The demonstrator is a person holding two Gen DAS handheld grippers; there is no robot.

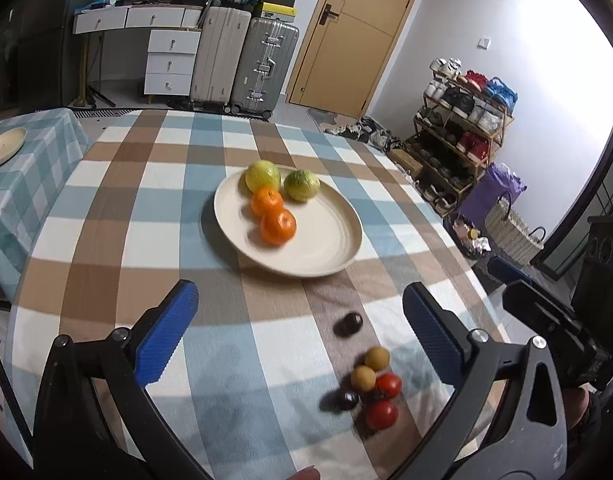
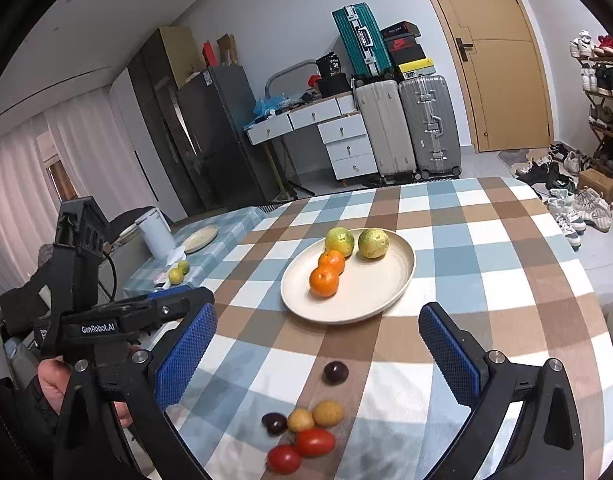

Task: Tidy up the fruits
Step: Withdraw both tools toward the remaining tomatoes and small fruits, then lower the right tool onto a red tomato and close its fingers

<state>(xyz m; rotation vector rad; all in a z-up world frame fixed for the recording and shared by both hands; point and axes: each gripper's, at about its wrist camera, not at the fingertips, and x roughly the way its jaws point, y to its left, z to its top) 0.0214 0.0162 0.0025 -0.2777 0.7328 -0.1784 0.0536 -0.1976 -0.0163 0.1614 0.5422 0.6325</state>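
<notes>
A cream plate (image 1: 326,240) (image 2: 378,292) on the checked tablecloth holds two oranges (image 1: 277,226) (image 2: 324,282) and two yellow-green citrus fruits (image 1: 262,176) (image 2: 373,243). Nearer me lie small loose fruits: two red tomatoes (image 1: 381,414) (image 2: 314,442), two tan round fruits (image 1: 363,378) (image 2: 327,413) and two dark round fruits (image 1: 347,324) (image 2: 336,372). My left gripper (image 1: 300,322) is open and empty above the cloth, the small fruits by its right finger. My right gripper (image 2: 316,350) is open and empty above the small fruits. The left gripper's body (image 2: 106,320) shows in the right wrist view.
A second table at left has a teal checked cloth, an empty cream plate (image 1: 4,146) (image 2: 200,238), two green citrus fruits (image 2: 178,274) and a white kettle (image 2: 154,232). Suitcases, drawers, a door and a shoe rack (image 1: 462,132) stand beyond the table.
</notes>
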